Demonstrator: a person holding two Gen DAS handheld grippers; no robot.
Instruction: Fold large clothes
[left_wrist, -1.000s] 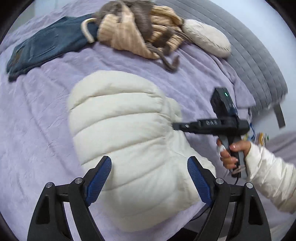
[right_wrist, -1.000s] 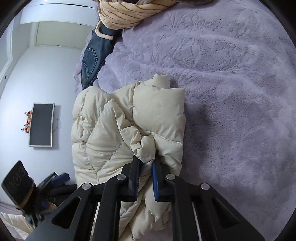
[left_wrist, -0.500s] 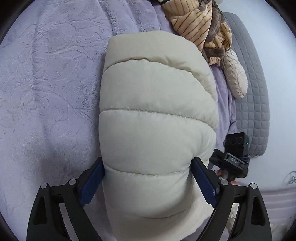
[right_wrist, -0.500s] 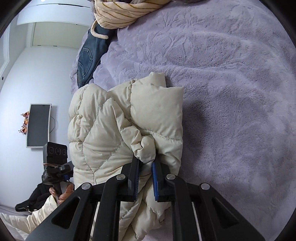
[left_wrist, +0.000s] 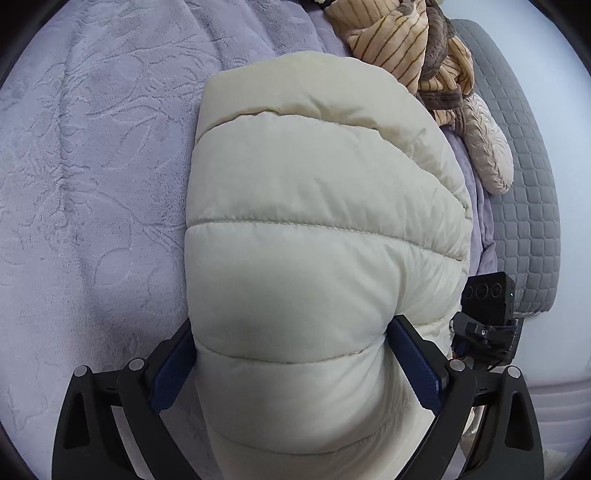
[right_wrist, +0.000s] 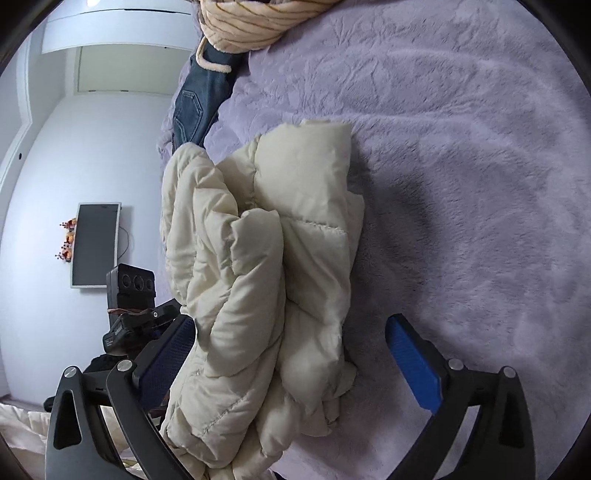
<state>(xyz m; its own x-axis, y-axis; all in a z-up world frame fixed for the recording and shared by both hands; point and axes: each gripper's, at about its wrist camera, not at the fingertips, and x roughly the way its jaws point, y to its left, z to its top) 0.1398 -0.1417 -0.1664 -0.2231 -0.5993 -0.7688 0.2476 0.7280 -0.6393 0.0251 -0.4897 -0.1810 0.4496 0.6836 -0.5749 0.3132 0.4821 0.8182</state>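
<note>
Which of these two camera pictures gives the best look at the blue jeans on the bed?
The right wrist view. There the jeans lie at the far edge of the lilac bedspread, a back pocket showing, partly under the striped tan garment. The left wrist view shows none of them; the cream puffer jacket fills it.

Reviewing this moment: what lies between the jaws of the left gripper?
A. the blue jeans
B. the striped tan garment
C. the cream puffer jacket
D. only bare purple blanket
C: in the left wrist view the folded cream puffer jacket fills the gap of the left gripper, bulging between its opening jaws, while the striped tan garment lies beyond it on the purple blanket.
</note>
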